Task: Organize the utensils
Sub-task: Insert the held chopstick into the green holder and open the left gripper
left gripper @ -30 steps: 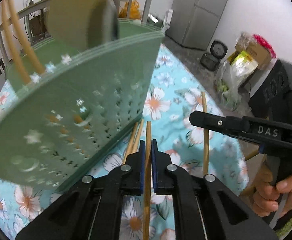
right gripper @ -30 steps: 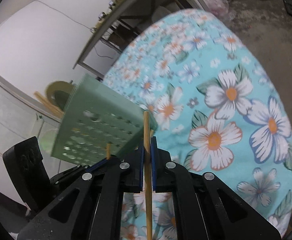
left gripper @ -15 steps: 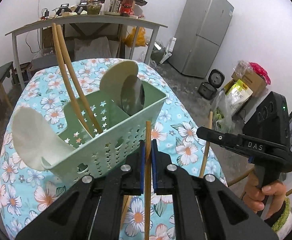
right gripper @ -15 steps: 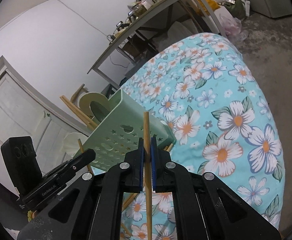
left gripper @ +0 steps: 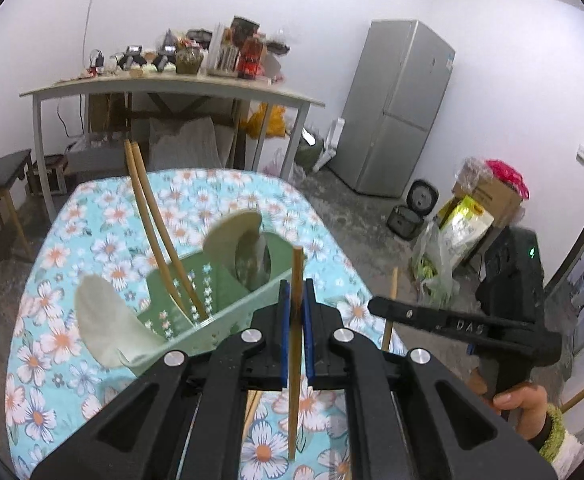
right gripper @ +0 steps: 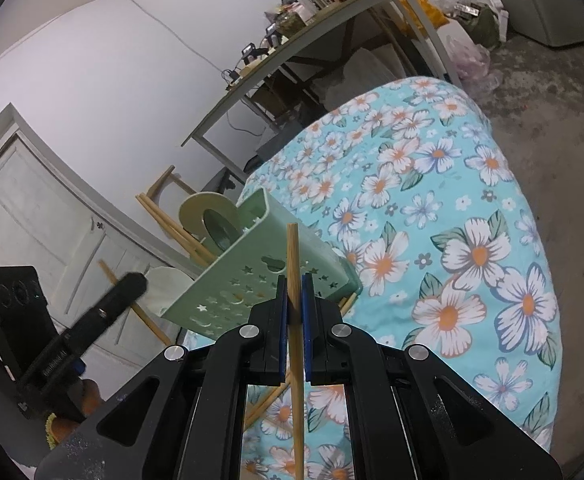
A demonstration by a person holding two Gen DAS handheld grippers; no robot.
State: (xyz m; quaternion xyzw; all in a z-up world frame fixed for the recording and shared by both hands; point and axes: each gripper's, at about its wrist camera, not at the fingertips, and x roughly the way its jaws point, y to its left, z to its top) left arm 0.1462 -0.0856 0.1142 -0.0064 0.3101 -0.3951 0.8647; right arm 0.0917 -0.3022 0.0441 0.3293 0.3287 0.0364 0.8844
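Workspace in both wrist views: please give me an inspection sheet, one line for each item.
Surface: floral tablecloth covers the table.
Job's things: green caddy holds two chopsticks and pale spoons; more chopsticks lie beside its base.
Clutter: nothing seen on the cloth.
Grippers: left hand-held gripper shut on a chopstick; right hand-held gripper shut on another chopstick.
Cables: a wire on the wall.
Surroundings: crowded side table, fridge, bags and boxes on the floor.

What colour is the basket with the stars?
Pale green basket; clearest in the right wrist view.
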